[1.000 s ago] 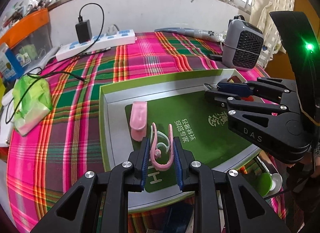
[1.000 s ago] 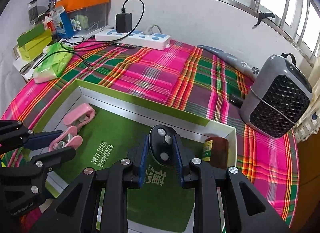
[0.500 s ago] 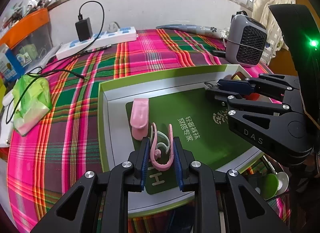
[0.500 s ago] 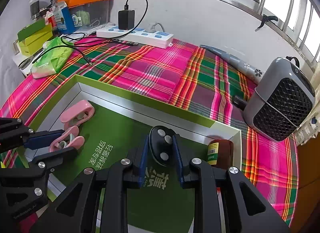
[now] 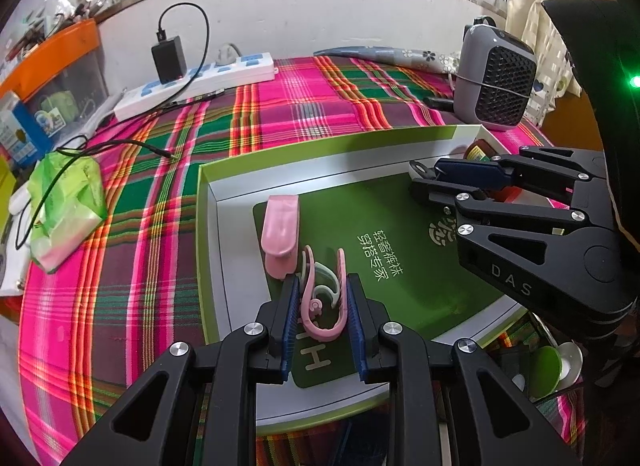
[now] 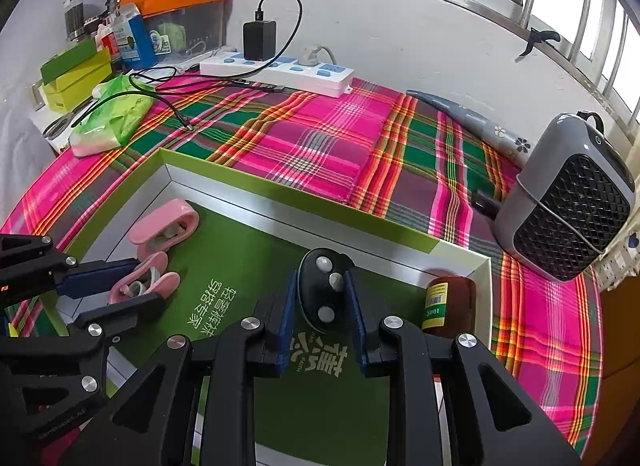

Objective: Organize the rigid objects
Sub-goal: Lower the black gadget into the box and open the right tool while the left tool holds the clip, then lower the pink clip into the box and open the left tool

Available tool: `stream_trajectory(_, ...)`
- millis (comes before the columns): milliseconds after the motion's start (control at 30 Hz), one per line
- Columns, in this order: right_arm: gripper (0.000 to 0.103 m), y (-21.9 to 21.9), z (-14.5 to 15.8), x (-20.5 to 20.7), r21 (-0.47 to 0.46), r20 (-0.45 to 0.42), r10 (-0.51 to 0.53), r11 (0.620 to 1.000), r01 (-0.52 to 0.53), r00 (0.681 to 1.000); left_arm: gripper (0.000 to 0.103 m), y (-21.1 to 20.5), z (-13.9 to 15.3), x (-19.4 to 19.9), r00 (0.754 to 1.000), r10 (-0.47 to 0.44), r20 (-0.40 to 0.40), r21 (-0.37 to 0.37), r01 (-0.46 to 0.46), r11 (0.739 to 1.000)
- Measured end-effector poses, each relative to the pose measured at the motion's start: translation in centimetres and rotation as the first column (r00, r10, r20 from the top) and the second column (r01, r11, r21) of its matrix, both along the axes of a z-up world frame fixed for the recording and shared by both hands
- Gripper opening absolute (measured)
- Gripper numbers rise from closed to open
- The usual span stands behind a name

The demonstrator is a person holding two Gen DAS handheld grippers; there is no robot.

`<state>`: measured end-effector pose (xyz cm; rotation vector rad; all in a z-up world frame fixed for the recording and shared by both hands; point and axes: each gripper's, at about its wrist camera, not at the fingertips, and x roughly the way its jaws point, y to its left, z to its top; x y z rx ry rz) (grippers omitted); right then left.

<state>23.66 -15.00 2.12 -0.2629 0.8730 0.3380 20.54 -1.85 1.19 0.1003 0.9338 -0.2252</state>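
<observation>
Box [image 6: 256, 205] floor – green liner bare through the middle, between the two grippers; widest open lane inside the walls.

Left end of box crowded: pink clip [image 5: 280, 231] lies just beside the left gripper [image 5: 322, 298], which is clamped on a pink hair claw [image 5: 320, 302].

Right end: brown bottle [image 6: 448, 302] fills the far right corner, just beside the right gripper [image 6: 322, 298], closed on a black remote [image 6: 324, 290].

Beyond the far wall the plaid cloth [image 6: 320, 145] is open across its centre. Edges blocked – power strip [image 6: 280, 67] with charger and trailing cable at the back, tissue pack [image 6: 112, 117] at left, grey heater [image 6: 568, 201] at right.
</observation>
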Motion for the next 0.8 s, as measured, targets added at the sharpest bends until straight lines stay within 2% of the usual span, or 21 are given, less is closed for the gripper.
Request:
stream_trajectory(500, 0.032, -0.07, 0.03, -0.41, 0.039, -0.009, 0.003, 0.999, -0.003, 1.0, 0.026, 0.2, 0.26, -0.43, 1.0, 0.015, -0.001, 0.006, -0.015, 1.0)
stream_trajectory(667, 0.046, -0.1, 0.28, -0.72, 0.047, 0.001, -0.001, 0.999, 0.001, 1.0, 0.028, 0.24, 0.4, -0.76, 1.0, 0.019, 0.004, 0.012, -0.019, 1.0)
stream_trajectory(800, 0.046, -0.08, 0.47, -0.96, 0.052, 0.005, -0.001, 0.999, 0.001, 1.0, 0.029, 0.4, 0.62, -0.97, 1.0, 0.023, 0.01, 0.006, -0.023, 1.0)
